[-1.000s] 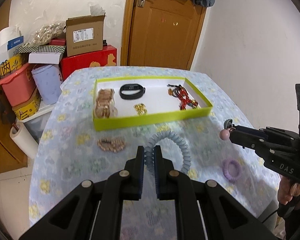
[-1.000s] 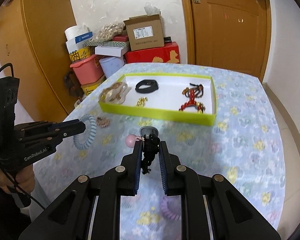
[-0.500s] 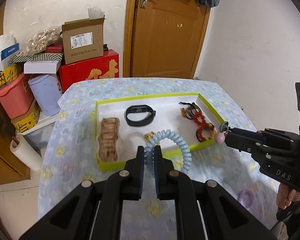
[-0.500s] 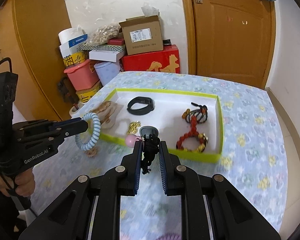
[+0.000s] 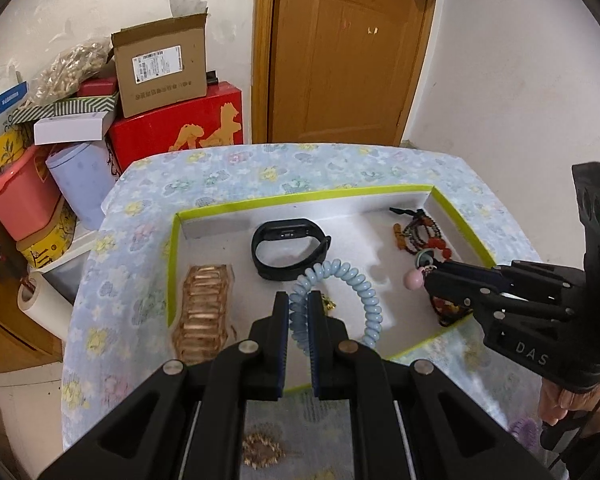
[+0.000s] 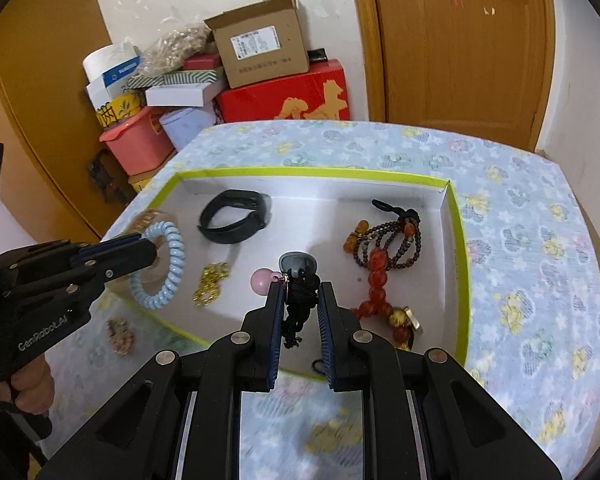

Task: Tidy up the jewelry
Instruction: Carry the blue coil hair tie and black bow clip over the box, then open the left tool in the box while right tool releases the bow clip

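Both grippers hung over the tray [image 5: 172, 276], each carrying a piece ready to drop. The left gripper [image 5: 298, 308] had its jaws nearly together, pinched on the blue coil bracelet [image 5: 364, 292], whose loop stood out ahead of the fingertips toward the middle of the left wrist frame, over bare white floor between the black watch band [image 5: 288, 248] above it and the small gold trinket [image 6: 210, 284] just beside it.

The right gripper [image 6: 300, 300] was likewise narrowed onto the black cord of a charm [image 6: 300, 268], its pink bead [image 6: 262, 280] poking out to the left of the tips. In the right wrist frame that charm sat at centre, with the red and brown beads [image 6: 384, 256] to its right. Directly under each load the floor looked free, so I judged a straight lowering would serve, the left hand nearer the tray's left half.
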Demonstrator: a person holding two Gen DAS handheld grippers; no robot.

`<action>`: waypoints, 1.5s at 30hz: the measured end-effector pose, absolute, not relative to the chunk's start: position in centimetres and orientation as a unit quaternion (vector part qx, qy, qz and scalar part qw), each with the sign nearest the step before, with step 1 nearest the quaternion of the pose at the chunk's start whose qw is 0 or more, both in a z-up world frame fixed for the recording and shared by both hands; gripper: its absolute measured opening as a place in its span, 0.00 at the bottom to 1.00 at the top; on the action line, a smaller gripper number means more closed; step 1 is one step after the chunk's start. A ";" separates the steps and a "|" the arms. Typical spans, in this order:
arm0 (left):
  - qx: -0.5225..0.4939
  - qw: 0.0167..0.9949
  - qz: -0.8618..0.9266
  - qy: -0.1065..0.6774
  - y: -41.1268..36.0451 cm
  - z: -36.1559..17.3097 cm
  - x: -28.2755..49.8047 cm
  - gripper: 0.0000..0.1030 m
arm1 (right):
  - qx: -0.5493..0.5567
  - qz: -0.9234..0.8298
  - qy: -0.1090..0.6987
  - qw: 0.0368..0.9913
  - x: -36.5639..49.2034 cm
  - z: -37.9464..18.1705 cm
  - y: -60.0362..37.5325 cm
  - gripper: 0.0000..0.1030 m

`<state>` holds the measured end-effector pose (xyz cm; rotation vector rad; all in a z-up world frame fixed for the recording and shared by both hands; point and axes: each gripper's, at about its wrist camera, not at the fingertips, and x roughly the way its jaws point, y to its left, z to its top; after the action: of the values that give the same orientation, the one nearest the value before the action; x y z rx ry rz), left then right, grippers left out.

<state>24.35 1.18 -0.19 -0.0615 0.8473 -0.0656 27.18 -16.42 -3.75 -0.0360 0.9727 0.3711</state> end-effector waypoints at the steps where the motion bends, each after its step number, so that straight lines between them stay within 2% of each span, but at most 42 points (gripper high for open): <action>1: -0.030 0.909 -0.029 0.415 1.1 -0.5 24.7 0.09 | -0.017 0.176 0.467 0.866 27.5 -4.0 -16.4 0.17; 15: -0.003 0.896 -0.023 0.443 -0.3 -2.9 26.8 0.10 | -0.031 0.166 0.491 0.854 29.0 -6.0 -16.5 0.18; 22: 0.000 0.894 -0.027 0.447 -0.5 -3.0 26.8 0.10 | -0.038 0.168 0.480 0.860 28.3 -5.3 -16.3 0.33; 25: -0.008 0.894 -0.033 0.448 -0.5 -2.9 26.6 0.12 | -0.037 0.169 0.475 0.863 27.9 -4.8 -16.3 0.33; 29: -0.010 0.896 -0.040 0.443 -0.5 -2.5 26.1 0.20 | -0.039 0.169 0.470 0.866 27.1 -4.1 -16.4 0.33; 45: -0.017 0.913 -0.056 0.404 -1.1 1.1 18.5 0.21 | -0.035 0.158 0.431 0.888 19.5 0.5 -17.6 0.33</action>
<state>18.47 -1.10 1.13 -0.0343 0.8333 -0.1152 19.45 -17.64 0.47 -0.0727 0.8953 0.3277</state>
